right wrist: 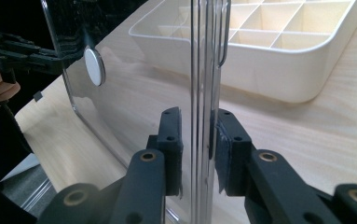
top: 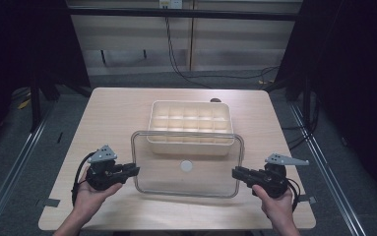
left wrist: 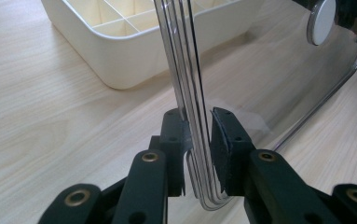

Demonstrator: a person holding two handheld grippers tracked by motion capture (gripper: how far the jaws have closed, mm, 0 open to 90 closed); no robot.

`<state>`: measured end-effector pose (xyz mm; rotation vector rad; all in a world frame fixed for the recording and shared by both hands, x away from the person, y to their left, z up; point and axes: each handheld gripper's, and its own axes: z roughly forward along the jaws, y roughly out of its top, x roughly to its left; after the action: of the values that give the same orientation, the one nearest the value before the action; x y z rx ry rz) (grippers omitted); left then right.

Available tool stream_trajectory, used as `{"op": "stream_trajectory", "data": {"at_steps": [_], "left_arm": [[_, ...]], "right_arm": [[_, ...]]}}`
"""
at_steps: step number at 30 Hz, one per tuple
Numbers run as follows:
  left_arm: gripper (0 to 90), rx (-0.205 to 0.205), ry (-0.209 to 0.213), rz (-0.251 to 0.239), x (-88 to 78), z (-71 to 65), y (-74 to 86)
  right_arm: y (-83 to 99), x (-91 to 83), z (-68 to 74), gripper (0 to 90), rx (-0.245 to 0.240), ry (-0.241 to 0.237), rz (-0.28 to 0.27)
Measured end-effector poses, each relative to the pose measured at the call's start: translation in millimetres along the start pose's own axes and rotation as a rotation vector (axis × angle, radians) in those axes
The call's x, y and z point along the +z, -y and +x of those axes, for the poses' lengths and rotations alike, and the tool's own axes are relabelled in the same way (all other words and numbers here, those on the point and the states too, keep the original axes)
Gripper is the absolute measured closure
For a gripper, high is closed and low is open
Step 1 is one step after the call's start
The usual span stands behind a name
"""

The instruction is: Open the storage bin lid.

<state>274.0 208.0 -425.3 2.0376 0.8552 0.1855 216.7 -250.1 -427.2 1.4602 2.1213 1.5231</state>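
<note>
A lab-like recording booth: black curtains [top: 353, 73], floor rails [top: 14, 162], trailing cables [top: 176, 54], one bare wooden table [top: 117, 113].

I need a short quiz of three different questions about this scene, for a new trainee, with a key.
1. True or false: the clear lid lies flat inside the cream divided box.
2. What does each tool, left and right, grip?
3. The white round knob sits: A) at a lid corner, B) near the lid's middle, C) on the table.

Key: 1. False; it is held at the box's near side, its far edge overlapping the box. 2. Opposite side edges of the lid. 3. B.
</note>
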Motion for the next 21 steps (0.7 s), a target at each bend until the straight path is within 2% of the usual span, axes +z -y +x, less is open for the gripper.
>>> {"op": "stream_trajectory", "data": {"at_steps": [3,8,16,17,21], "left_arm": [[75.3,-0.009,0.017,0.004,-2.0,-3.1,3.7],[75.2,-0.009,0.008,0.017,-2.0,-5.4,10.0],[75.1,-0.005,0.021,0.059,-0.1,-9.6,22.6],[74.6,0.008,0.030,0.065,0.7,-10.0,25.8],[74.5,-0.004,0.039,0.062,0.9,-8.0,26.9]], "right_arm": [[6.1,-1.5,-0.4,73.8,0.007,-0.002,0.004],[12.2,-0.2,0.5,73.7,0.014,-0.005,0.013],[26.0,4.9,-1.1,72.8,0.031,-0.001,0.064],[28.2,6.1,-1.6,72.4,0.031,0.000,0.075],[30.2,7.9,-2.1,72.5,0.037,-0.001,0.081]]}}
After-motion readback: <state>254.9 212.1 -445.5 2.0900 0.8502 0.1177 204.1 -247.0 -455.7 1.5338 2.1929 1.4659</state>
